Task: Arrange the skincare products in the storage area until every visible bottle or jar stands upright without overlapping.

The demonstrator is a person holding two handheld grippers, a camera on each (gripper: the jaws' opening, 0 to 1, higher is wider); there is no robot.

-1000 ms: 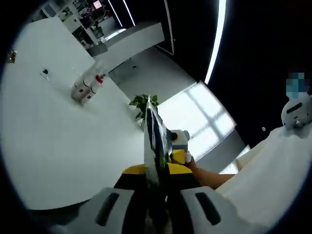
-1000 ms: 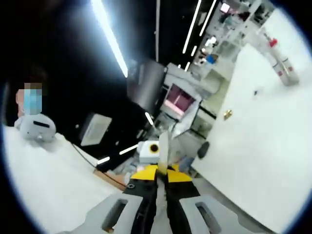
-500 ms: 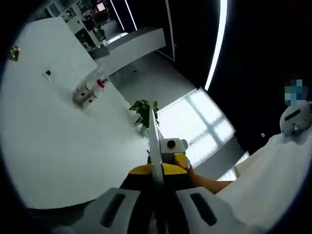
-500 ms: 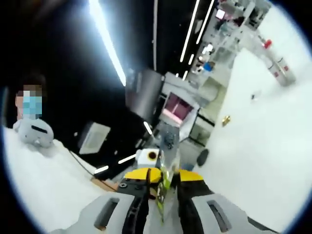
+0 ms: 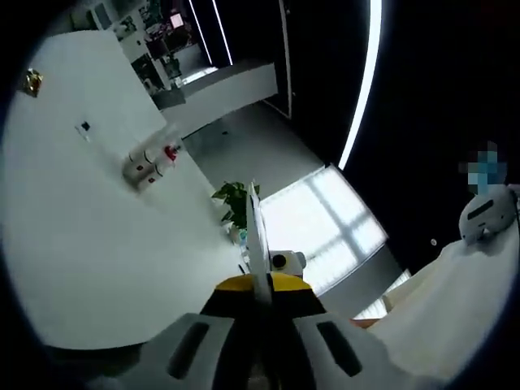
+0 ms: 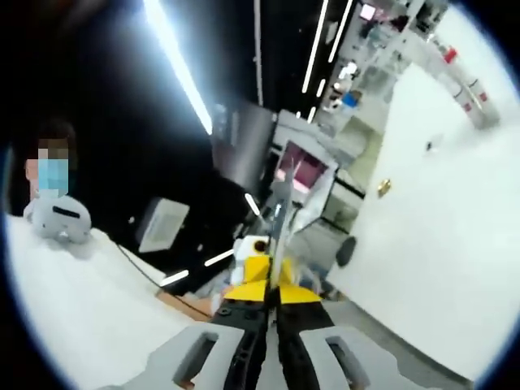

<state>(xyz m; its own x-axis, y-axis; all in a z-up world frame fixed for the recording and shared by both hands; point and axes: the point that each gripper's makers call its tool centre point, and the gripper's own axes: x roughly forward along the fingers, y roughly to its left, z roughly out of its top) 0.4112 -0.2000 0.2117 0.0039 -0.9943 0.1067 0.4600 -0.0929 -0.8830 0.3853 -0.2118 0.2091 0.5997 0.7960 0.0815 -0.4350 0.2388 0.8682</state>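
Two bottles (image 5: pixel 149 160) lie side by side on the white counter (image 5: pixel 89 244) — far from both grippers. Left gripper (image 5: pixel 258 280) has its jaws pressed together; right gripper (image 6: pixel 272 284) too, raised beside the counter edge, holding nothing.

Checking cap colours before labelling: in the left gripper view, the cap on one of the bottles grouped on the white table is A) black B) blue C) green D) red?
D: among the bottles grouped on the white table, one carries a red cap; the same red cap tops a bottle in the right gripper view.
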